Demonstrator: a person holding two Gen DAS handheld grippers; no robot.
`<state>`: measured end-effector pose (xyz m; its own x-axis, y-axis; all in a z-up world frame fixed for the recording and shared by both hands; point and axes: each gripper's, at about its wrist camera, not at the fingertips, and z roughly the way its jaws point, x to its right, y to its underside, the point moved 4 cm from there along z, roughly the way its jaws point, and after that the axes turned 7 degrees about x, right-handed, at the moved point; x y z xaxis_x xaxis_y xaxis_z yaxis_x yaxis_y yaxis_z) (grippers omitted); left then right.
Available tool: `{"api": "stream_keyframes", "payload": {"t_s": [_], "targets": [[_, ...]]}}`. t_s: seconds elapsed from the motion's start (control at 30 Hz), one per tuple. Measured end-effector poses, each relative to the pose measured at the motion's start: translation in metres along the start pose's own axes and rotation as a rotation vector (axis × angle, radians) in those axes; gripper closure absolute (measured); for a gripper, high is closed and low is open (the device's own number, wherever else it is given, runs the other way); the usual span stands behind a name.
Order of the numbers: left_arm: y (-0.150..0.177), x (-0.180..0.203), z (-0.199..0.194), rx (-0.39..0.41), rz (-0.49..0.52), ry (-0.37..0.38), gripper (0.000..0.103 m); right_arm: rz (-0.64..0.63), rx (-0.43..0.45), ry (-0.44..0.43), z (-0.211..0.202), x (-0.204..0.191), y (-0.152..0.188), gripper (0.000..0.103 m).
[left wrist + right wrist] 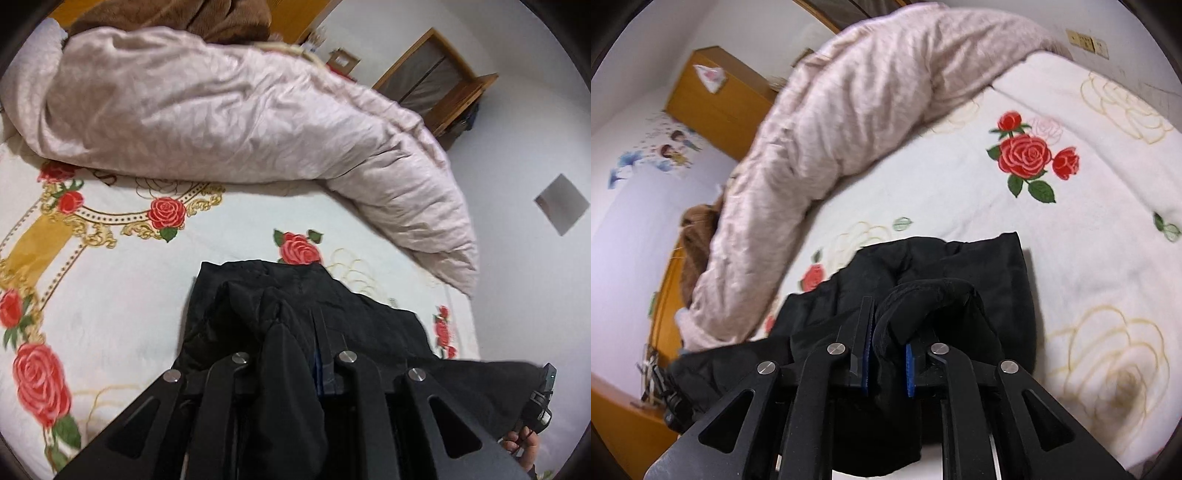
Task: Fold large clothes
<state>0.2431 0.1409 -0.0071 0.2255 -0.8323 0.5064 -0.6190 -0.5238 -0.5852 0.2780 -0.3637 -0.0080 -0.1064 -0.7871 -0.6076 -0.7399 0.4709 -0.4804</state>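
Note:
A black garment (pixel 258 288) lies bunched on a white bedsheet printed with red roses (pixel 129 288), its far edge flat on the bed. My left gripper (pixel 295 332) is shut on a fold of it, and the cloth drapes over both fingers and hides their tips. In the right wrist view the same black garment (pixel 960 266) spreads ahead, and my right gripper (pixel 890 325) is shut on a thick fold squeezed between its blue pads (pixel 866 350). The garment stretches between the two grippers. A person's hand (pixel 517 441) shows at the lower right of the left wrist view.
A crumpled pale pink quilt (pixel 221 110) is heaped along the far side of the bed (pixel 831 129), with a brown blanket (pixel 221 18) behind it. A wooden cabinet (pixel 713 99) and a wood-framed door (pixel 436 81) stand by the white walls. The rose sheet (pixel 960 192) lies bare beyond the garment.

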Motion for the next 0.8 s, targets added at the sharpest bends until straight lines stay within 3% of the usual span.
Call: {"api": "stream_keyframes", "payload": {"t_s": [0.13,0.27,0.3,0.4,0.43,0.53,0.63,0.8], "targets": [[-0.004,-0.007,0.041,-0.041,-0.018,-0.026,0.082,0.039,-0.033,0.038,0.038,0.012,-0.010,0.083],[-0.004,-0.015,0.060,-0.071,-0.065,-0.012,0.078,0.094,-0.057,0.006,0.053,0.021,-0.014,0.074],[-0.006,-0.016,0.062,-0.078,-0.076,-0.005,0.077,0.113,-0.062,-0.017,0.052,0.022,-0.017,0.068],[-0.013,-0.015,0.063,-0.089,-0.121,0.030,0.064,0.184,-0.044,-0.131,0.039,0.019,-0.028,0.034],[-0.016,-0.014,0.061,-0.089,-0.141,0.047,0.058,0.203,-0.024,-0.162,0.032,0.018,-0.031,0.030],[-0.026,-0.011,0.048,-0.056,-0.188,0.115,0.045,0.201,0.046,-0.192,0.008,0.013,-0.037,0.030],[-0.030,-0.009,0.037,-0.032,-0.219,0.161,0.038,0.080,0.160,-0.162,-0.018,-0.006,-0.031,0.030],[-0.033,-0.006,0.024,0.001,-0.212,0.173,0.033,-0.145,0.167,-0.099,-0.012,-0.044,0.007,0.030]]}}
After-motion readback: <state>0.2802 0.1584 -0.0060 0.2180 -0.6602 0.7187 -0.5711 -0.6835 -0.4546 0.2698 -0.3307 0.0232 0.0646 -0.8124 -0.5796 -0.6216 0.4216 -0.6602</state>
